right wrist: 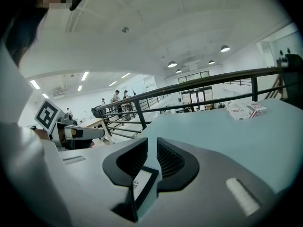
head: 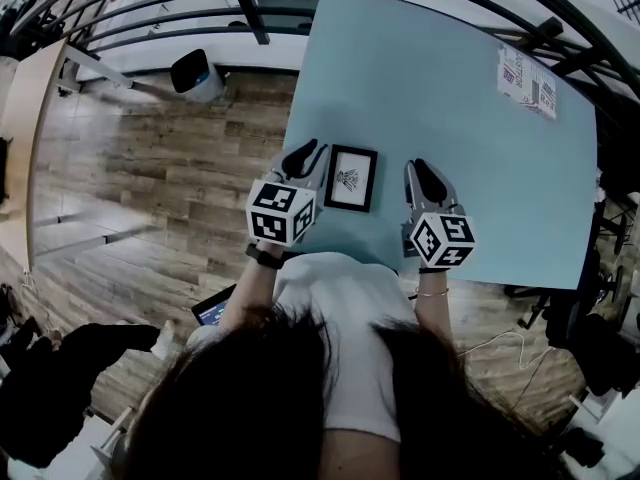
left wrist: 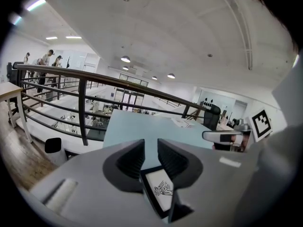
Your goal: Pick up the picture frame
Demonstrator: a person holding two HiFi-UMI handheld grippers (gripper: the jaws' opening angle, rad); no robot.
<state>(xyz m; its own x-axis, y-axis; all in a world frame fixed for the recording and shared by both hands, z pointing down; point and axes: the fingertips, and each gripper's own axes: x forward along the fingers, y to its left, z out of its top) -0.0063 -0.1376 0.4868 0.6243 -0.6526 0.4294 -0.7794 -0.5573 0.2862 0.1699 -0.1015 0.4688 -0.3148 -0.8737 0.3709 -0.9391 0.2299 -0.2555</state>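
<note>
The person's dark hair (head: 270, 398) fills the bottom of the head view and hides most of both arms and the near edge of the table (head: 450, 98). A corner of a lit screen (head: 212, 310) pokes out beneath the left arm; the rest is covered.

The left gripper (head: 306, 154) and right gripper (head: 424, 171) hover side by side over the near part of the table. In its own view the left gripper (left wrist: 151, 145) has its jaws released, a narrow gap with bare table showing through and nothing pinched. The right gripper (right wrist: 152, 145) stands the same way, slightly parted and empty.

The picture frame (head: 351, 178) lies flat on the table between the two, just beside the left gripper; whether they touch cannot be told. A strip of table separates it from the right gripper. Each gripper view shows only a slice of it, low under the jaws and mostly hidden by the gripper's body: (left wrist: 159, 189) and (right wrist: 142, 183). It has a black border and a white sheet with a small dark drawing too small to make out.

Papers (head: 527, 81) lie at the far right corner, their print unreadable. Beyond the table runs a dark railing (head: 180, 8), cut off by the edge of the view, with a small bin (head: 195, 73) on the wooden floor (head: 150, 168).
</note>
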